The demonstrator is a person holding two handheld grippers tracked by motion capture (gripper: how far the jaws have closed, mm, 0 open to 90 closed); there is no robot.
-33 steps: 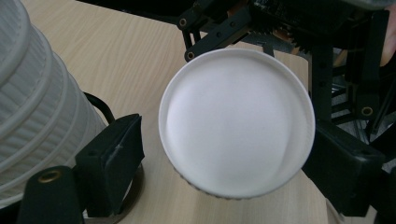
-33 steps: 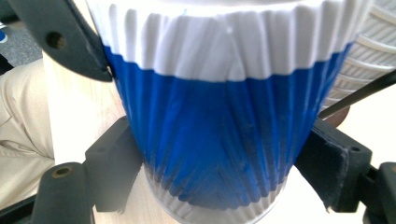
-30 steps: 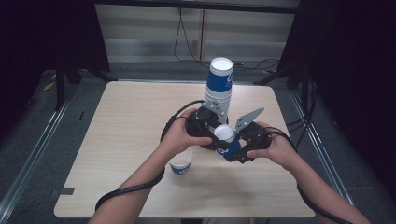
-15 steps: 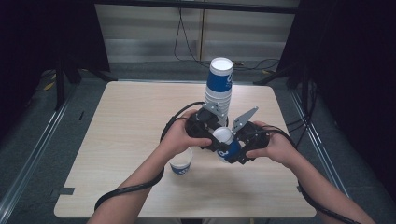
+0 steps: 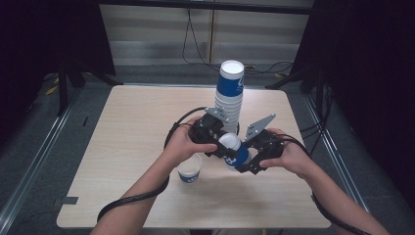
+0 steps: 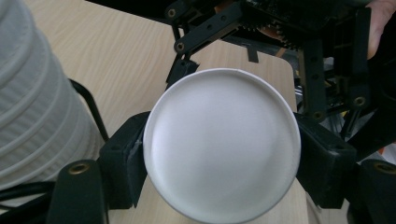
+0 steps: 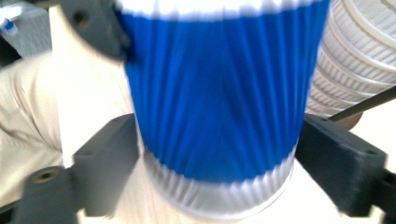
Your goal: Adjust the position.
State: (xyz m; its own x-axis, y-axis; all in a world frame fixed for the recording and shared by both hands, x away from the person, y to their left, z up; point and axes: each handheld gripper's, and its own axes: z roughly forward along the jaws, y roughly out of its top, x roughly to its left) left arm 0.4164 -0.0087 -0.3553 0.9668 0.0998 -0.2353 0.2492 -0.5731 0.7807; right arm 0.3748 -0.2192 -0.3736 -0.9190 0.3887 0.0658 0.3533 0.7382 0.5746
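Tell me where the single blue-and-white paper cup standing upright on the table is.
High view: the single blue-and-white paper cup stands near the table's centre, just under the person's left hand, left of the tilted cup.

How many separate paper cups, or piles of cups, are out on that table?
3. A tall stack stands at the far edge, a single cup stands near the left hand, and a blue cup is held between both grippers; that one may hide nested cups.

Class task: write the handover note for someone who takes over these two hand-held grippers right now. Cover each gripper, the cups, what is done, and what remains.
Left gripper: its jaws have just been closing and now sit against the bottom end of the blue cup.
Right gripper: jaws clamped on the same cup's blue wall.
Cups: held cup tilted above the table; tall stack behind it; single cup standing open side up near the left hand.
Done: one cup set apart.
Left: probably separating the held cup and setting it down.
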